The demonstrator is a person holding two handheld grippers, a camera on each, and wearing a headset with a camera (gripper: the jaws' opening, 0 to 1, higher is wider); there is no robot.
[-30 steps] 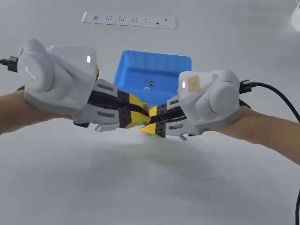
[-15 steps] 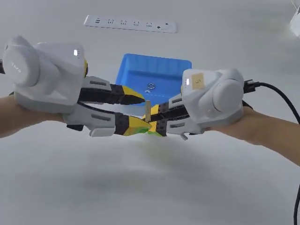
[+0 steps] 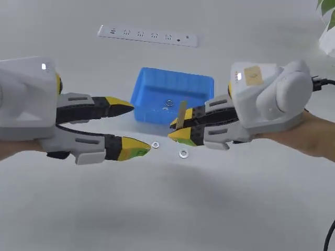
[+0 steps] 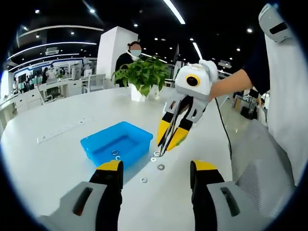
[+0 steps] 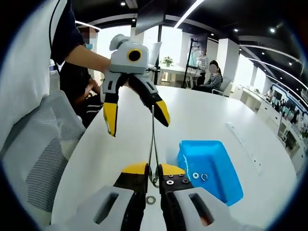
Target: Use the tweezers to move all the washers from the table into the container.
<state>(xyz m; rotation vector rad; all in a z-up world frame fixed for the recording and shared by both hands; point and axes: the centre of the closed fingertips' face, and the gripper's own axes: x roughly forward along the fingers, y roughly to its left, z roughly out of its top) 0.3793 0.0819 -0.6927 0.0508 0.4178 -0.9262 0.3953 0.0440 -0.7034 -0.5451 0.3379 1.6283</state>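
My right gripper (image 3: 176, 134) is shut on thin metal tweezers (image 3: 181, 113), whose ends stick up past the jaws just in front of the blue container (image 3: 157, 83). In the right gripper view the tweezers (image 5: 153, 137) run forward from my shut jaws towards the left gripper (image 5: 135, 111). That left gripper (image 3: 138, 128) is open and holds nothing. Two washers (image 3: 168, 103) lie in the container. Two more washers (image 3: 182, 153) rest on the table between the grippers. The left gripper view has several washers (image 4: 160, 167) below the tweezers' tips (image 4: 161, 151).
A white power strip (image 3: 148, 35) lies behind the container. A potted plant (image 4: 142, 77) stands at the far right of the white table (image 3: 157, 209). Behind it stands a person (image 4: 126, 57). A black cable (image 3: 327, 130) trails from the right gripper.
The left gripper has opened and drawn back to the left, away from the right gripper. The tweezers stay in the right gripper, which has shifted slightly right. Two table washers have come into sight.
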